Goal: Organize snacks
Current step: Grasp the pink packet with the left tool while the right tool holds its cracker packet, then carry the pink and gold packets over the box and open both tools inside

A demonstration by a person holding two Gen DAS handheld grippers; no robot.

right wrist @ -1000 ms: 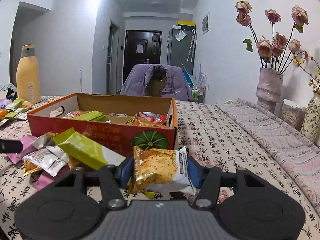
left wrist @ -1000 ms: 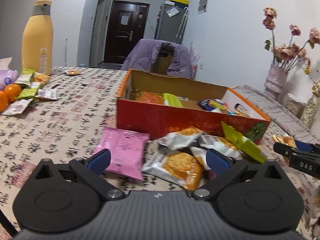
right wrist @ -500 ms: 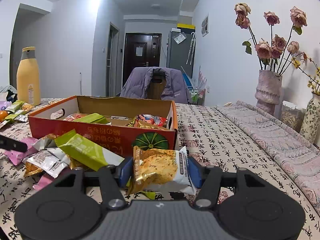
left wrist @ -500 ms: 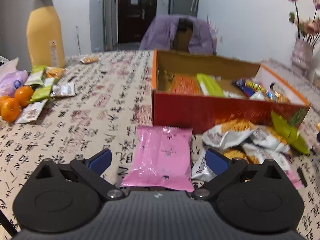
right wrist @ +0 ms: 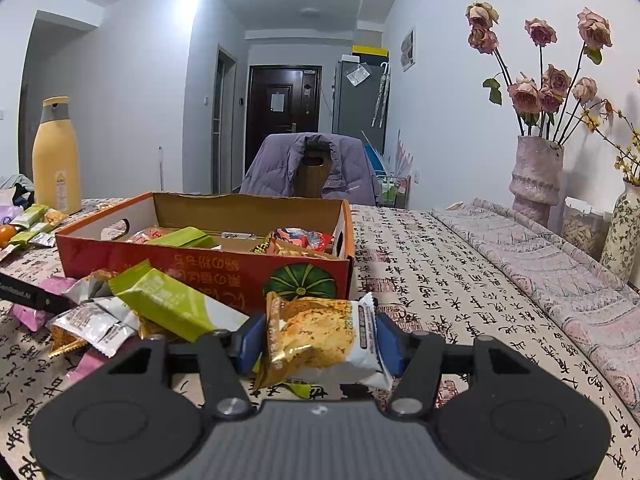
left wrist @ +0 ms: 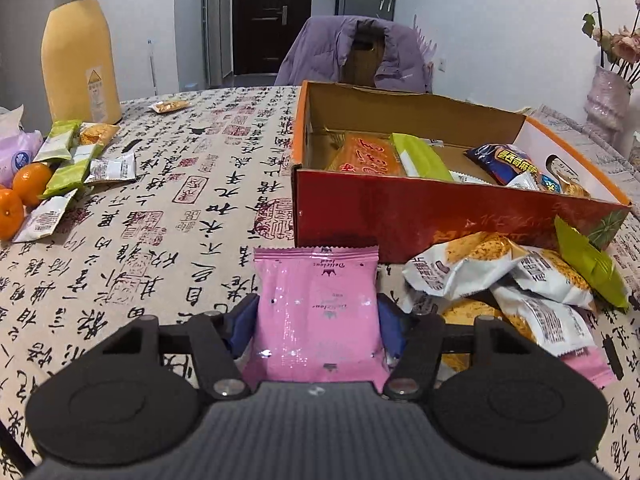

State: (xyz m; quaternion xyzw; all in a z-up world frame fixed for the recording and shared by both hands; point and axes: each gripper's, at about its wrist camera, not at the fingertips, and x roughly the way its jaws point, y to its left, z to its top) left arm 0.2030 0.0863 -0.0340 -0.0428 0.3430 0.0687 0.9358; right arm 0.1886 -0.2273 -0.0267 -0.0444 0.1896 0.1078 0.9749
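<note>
Pale walls (right wrist: 140, 80) enclose the room; far ahead of the claw stands a dark door (right wrist: 285, 108), nearer it a jacket-draped chair (right wrist: 312, 172).

Each gripper, the left gripper (left wrist: 318, 326) and the right gripper (right wrist: 320, 340), has a matte black body with a ribbed grey middle plate and two round raised discs at its sides. Two black angled links with silver screws carry blue pads (left wrist: 240, 322) on the fingertips.
</note>
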